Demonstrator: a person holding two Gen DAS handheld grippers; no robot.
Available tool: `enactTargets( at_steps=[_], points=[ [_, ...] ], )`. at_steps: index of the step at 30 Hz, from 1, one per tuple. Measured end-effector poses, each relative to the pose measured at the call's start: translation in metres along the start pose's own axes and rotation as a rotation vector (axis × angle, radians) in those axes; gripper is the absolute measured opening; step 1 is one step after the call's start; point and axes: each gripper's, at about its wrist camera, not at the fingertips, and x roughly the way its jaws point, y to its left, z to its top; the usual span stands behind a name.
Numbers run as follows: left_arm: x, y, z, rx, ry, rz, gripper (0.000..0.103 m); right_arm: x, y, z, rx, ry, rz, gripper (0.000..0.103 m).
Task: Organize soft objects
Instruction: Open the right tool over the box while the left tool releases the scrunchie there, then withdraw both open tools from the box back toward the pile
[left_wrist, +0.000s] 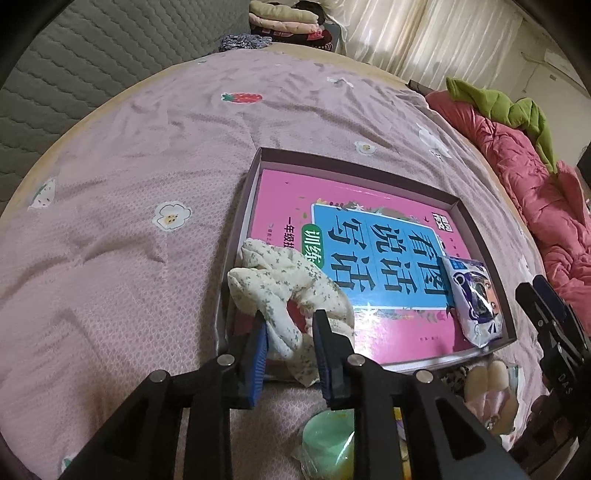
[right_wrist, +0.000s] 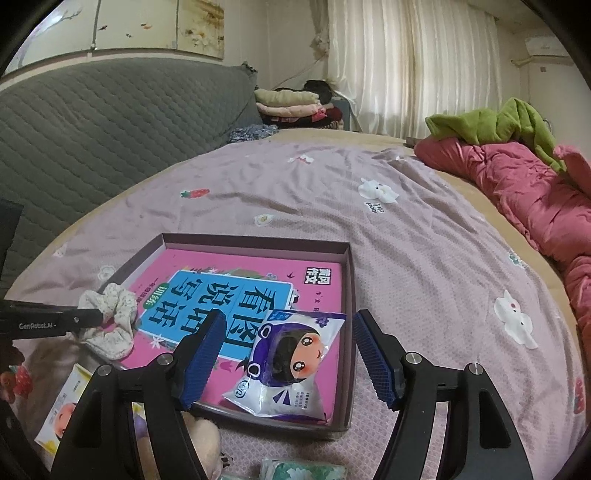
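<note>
on left gripper (right_wrist: 99, 317): "genrobot.ai" | apart around scrunchie (left_wrist: 288, 295) | right gripper (right_wrist: 288, 354) apart

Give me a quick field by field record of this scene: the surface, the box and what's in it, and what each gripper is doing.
surface: bed sheet, pink with flower prints
container: shallow open box lying on the sheet
box contents: pink and blue book; floral scrunchie at one corner; cartoon packet at the other near corner
left gripper: jaws partly apart around the scrunchie, which lies between them
right gripper: open wide above the packet, holding nothing
</note>
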Motion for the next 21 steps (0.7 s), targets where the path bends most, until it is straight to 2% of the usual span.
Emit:
enactTargets(
  at_steps=[13,21],
  points=[
    [-0.015,0.004,-0.007,0.003,-0.005,-0.014,0.025,-0.018,-0.007,-0.003,0.009,-0.032,-0.022,0.073],
    [-0.026,0.006,-0.013,0.006,-0.014,-0.037,0.025,-0.038,-0.018,-0.012,0.061,-0.057,-0.047,0.073]
  ],
)
